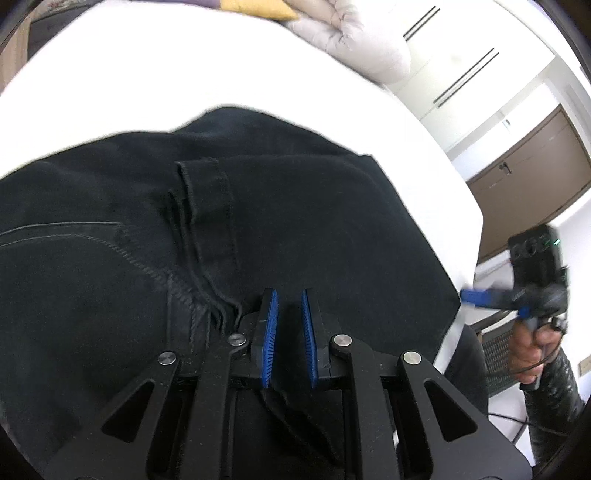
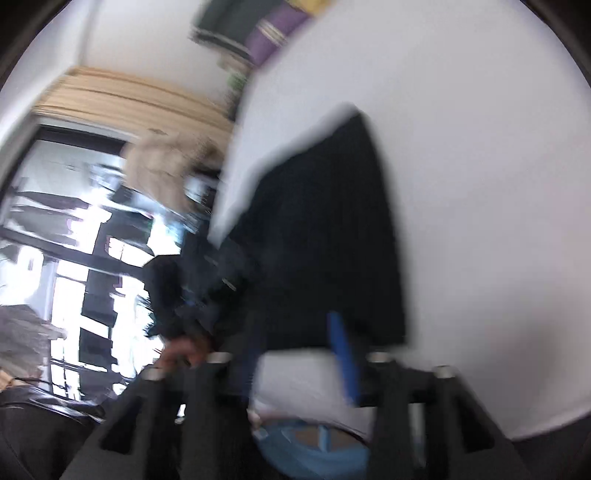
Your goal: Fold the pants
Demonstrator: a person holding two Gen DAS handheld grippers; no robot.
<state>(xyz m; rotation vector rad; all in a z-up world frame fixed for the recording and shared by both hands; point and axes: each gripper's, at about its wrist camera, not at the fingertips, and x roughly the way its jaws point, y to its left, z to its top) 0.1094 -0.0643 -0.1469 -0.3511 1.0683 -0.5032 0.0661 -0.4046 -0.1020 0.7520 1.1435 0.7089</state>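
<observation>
Black pants (image 1: 295, 206) lie spread on a white bed sheet (image 1: 184, 74), with a pocket seam and a belt loop facing me. My left gripper (image 1: 290, 317) sits low over them, its blue pads nearly together with black cloth pinched between them and a fold hanging below. My right gripper (image 1: 476, 297) is held by a hand (image 1: 532, 347) off the bed's right edge, beside the pants. In the blurred right wrist view the right gripper (image 2: 299, 362) stands open, only white sheet (image 2: 461, 184) showing between its blue fingers (image 2: 343, 354), and the pants (image 2: 332, 229) lie just ahead.
A pale bunched duvet (image 1: 351, 37) and a yellow cloth (image 1: 255, 9) lie at the bed's far end. White wardrobe doors and a brown cabinet (image 1: 532, 177) stand beyond the bed's right edge. A bright window (image 2: 74, 240) fills the left of the right wrist view.
</observation>
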